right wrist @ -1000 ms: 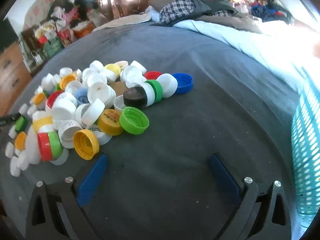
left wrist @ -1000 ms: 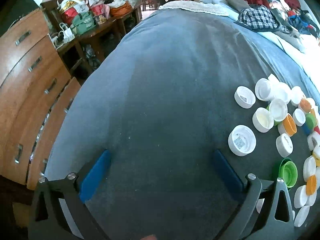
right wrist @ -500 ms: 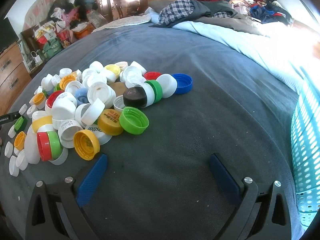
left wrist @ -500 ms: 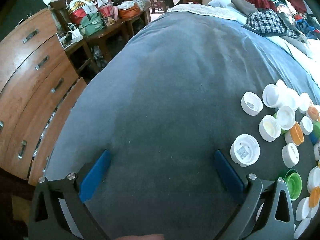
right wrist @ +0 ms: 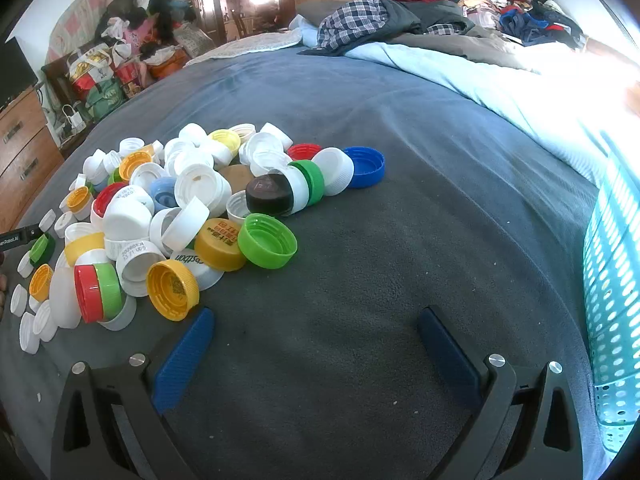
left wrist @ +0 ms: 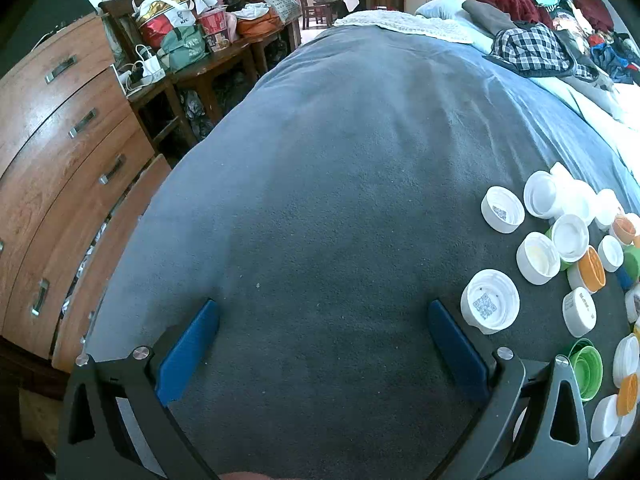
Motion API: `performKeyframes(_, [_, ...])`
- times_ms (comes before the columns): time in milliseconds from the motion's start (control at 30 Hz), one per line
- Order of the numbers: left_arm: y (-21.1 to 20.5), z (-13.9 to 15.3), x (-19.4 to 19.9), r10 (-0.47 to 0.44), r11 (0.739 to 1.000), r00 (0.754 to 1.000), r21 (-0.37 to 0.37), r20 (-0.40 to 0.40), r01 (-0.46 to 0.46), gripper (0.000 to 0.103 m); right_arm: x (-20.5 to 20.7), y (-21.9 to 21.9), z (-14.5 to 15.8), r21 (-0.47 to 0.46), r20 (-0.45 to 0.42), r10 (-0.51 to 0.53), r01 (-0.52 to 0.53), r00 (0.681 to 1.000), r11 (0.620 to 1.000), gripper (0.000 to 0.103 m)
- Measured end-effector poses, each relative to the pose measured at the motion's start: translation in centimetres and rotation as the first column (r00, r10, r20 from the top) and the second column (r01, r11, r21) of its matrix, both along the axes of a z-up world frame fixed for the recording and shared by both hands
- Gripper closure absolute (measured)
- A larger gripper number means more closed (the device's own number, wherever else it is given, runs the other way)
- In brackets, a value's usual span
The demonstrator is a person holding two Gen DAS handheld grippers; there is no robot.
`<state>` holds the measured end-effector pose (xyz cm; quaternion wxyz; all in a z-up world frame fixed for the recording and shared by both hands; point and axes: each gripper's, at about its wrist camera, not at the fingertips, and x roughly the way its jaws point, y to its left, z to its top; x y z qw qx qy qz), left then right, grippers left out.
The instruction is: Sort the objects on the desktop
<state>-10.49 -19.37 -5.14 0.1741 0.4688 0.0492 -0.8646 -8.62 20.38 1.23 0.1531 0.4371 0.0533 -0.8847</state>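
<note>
Since a second ago the left tongs (left wrist: 323,322) have drawn back and tipped up a little, so the wooden dresser (left wrist: 60,168) at the left shows more of itself; the right tongs (right wrist: 315,330) have hardly shifted. Both pairs stand spread wide with nothing between their blue pads, hovering low over the grey blanket (left wrist: 340,184) on the bed. Just right of the left tongs lies a white cap with a printed code (left wrist: 490,306), at the near edge of the pile of bottle caps (right wrist: 192,216). From the right tongs, a yellow cap (right wrist: 173,289) sits just beyond the left pad, a green cap (right wrist: 267,241) farther on, a blue cap (right wrist: 366,167) at the pile's far right. A teal perforated basket (right wrist: 614,304) stands at the right edge.
</note>
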Motion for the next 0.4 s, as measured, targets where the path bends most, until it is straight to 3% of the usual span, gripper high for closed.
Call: performKeyframes(400, [-0.15, 0.07, 0.09, -0.009, 1.000, 1.000, 0.016, -0.019, 0.009, 0.001, 0.00, -0.01, 0.00, 0.000, 0.000, 0.000, 0.000, 1.000, 1.000, 0.000])
